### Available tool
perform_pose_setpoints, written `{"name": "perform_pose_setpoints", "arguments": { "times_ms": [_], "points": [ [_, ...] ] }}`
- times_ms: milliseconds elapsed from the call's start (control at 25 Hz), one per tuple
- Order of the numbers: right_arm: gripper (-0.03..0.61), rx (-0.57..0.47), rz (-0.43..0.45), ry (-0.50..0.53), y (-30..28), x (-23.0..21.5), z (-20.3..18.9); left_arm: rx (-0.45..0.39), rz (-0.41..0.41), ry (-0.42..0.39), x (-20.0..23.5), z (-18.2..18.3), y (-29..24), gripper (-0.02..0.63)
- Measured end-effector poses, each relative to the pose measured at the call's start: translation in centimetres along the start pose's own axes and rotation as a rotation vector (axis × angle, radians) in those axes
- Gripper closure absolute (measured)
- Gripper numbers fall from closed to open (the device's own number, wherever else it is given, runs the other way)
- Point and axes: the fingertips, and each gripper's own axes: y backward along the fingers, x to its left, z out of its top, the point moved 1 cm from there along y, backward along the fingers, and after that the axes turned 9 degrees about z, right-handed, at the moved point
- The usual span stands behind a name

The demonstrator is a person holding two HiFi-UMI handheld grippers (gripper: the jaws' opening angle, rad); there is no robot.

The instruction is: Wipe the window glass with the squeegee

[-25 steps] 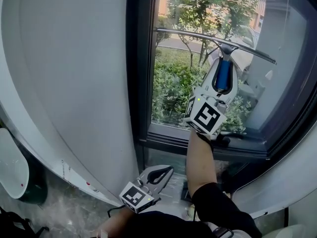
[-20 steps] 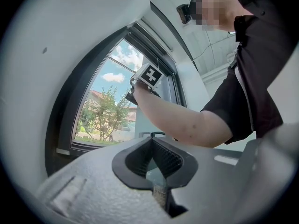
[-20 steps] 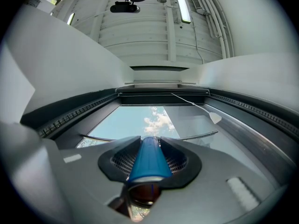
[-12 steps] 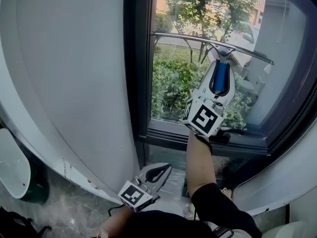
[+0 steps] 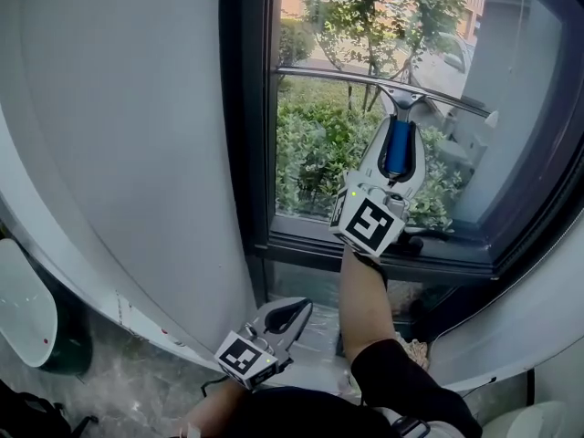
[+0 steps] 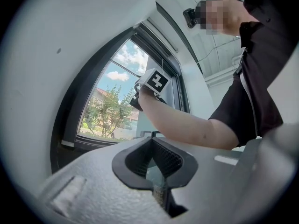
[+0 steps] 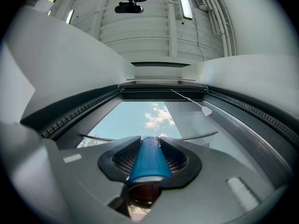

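The squeegee has a blue handle [image 5: 398, 148] and a long thin blade [image 5: 347, 78] that lies across the window glass [image 5: 315, 153] about halfway up the pane. My right gripper [image 5: 401, 121] is shut on the blue handle [image 7: 146, 160], arm stretched up toward the glass. In the right gripper view the blade [image 7: 198, 136] runs left to right just past the jaws, against the glass [image 7: 140, 115]. My left gripper [image 5: 294, 312] hangs low near the floor, shut with nothing in it. In the left gripper view its jaws [image 6: 152, 140] meet at the tips, and the window [image 6: 110, 106] shows beyond.
A white curved wall [image 5: 119, 153] stands left of the dark window frame [image 5: 246, 135]. The dark sill [image 5: 383, 254] runs below the glass. A white and green object [image 5: 27, 313] sits at the lower left. A blind cord with a pull [image 7: 206, 110] hangs by the pane's right side.
The right gripper and the squeegee have slid a little way down the glass. The left gripper has stayed low and shut.
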Motion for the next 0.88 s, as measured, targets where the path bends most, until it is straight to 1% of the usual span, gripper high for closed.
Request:
{"name": "perform_pose_setpoints", "arguments": {
  "times_ms": [200,600,880],
  "points": [
    [0.445,0.013,0.003,0.006,0.9,0.1,-0.5,-0.002,0.021,0.012,0.3,-0.1,0.2,0.612],
    [0.445,0.051,0.016,0.017,2.6,0.4,-1.4,-0.001,0.034,-0.007,0.6,-0.2,0.5,0.614],
    [0.445,0.077,0.028,0.028,4.1,0.7,-2.4,0.019,0.042,0.024,0.6,-1.1,1.1,0.614]
  ]
}}
